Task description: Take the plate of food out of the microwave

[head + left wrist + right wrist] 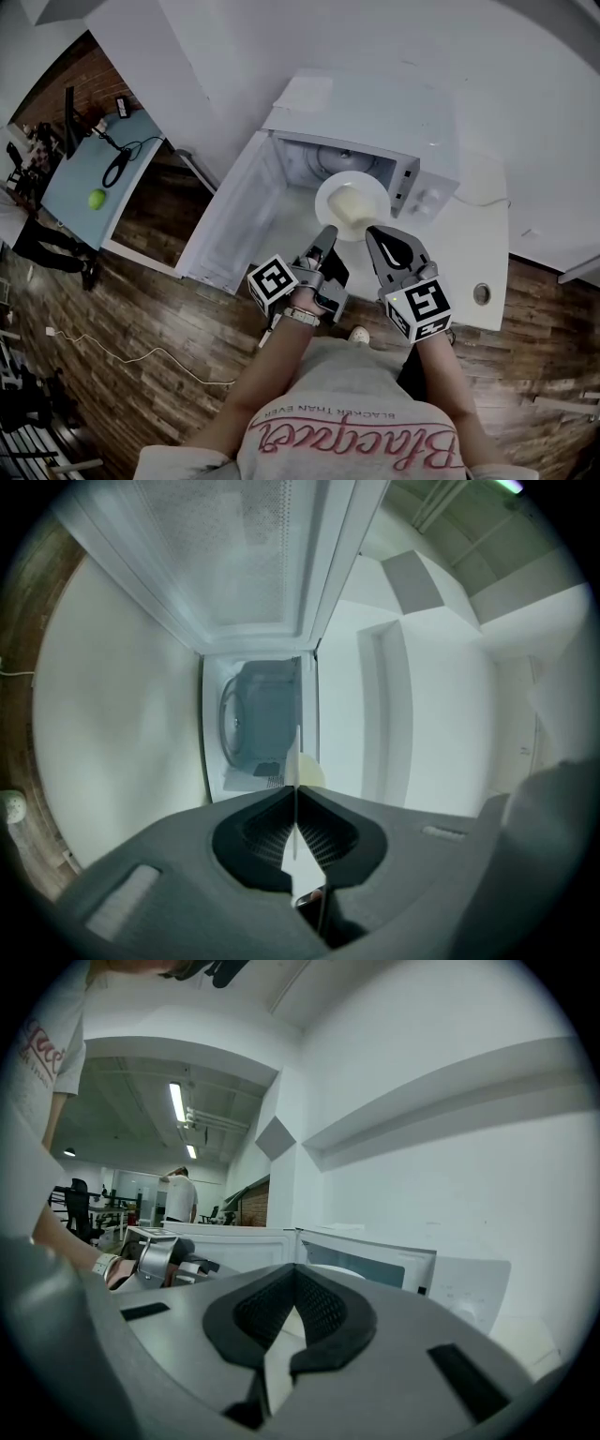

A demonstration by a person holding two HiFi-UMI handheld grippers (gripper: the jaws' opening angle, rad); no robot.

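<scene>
A white plate [352,202] with a pale mound of food hangs at the mouth of the open white microwave [375,127]. My left gripper [327,231] is shut on its near left rim, my right gripper [371,231] on its near right rim. In the left gripper view the plate [297,757] shows edge-on as a thin white line clamped in my left gripper [296,789], with the microwave cavity [258,719] behind it. In the right gripper view the plate [281,1330] sits between the pads of my right gripper [292,1269].
The microwave door [234,211] swings wide open to the left. The microwave stands on a white counter [473,248] with a round hole [482,293]. A desk [84,173] with a green ball [97,199] is far left. A person [178,1194] stands in the background.
</scene>
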